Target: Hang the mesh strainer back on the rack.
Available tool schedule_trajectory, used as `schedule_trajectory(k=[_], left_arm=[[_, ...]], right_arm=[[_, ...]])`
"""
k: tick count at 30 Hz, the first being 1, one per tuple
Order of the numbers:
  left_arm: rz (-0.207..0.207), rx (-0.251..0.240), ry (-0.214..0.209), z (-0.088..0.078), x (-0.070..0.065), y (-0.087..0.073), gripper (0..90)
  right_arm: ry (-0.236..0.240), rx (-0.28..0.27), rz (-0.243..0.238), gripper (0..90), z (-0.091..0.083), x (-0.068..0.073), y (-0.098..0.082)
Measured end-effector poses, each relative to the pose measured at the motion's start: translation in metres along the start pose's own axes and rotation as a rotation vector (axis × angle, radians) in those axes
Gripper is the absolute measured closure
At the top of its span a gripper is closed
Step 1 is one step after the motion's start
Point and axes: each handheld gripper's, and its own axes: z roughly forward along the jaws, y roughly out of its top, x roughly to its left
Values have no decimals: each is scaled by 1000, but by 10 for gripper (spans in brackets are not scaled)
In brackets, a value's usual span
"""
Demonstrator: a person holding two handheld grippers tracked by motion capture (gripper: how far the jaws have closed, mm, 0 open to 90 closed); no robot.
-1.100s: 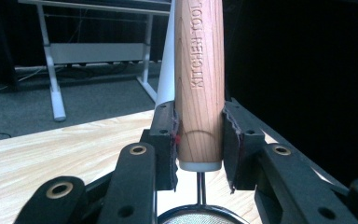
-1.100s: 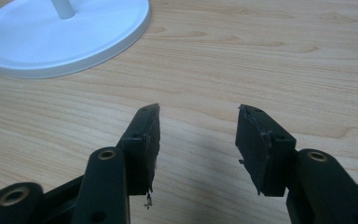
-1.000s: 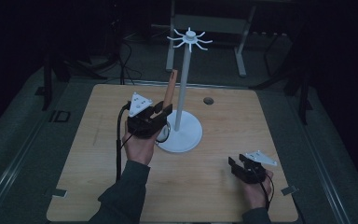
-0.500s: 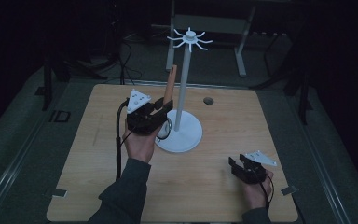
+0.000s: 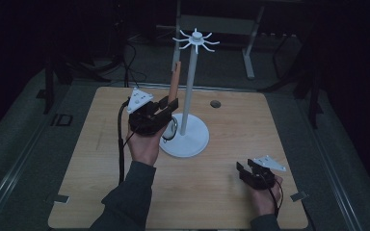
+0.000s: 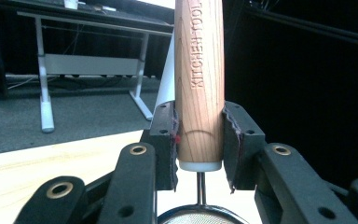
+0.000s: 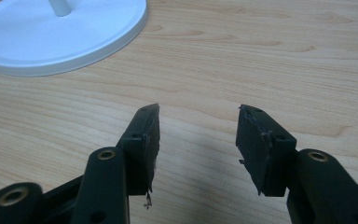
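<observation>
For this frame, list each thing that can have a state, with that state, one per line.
Left gripper: shut on the strainer's wooden handle.
Right gripper: open, holding nothing, low over the table.
Strainer: held upright by its handle, mesh end down, lifted beside the stand's pole.
White stand: upright on the table, hooks at the top bare.
</observation>
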Motion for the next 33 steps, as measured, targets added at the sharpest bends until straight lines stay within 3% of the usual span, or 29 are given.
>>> schedule_trajectory(k=[22,33], left_arm=[[-30,-57,-7,-4,0,15,685],[-16,-85,-12,-5,-4,21,685]], right_arm=[[-1,1,-2,490,0,-1,-1],[-1,3,-2,490,-1,0,-1]])
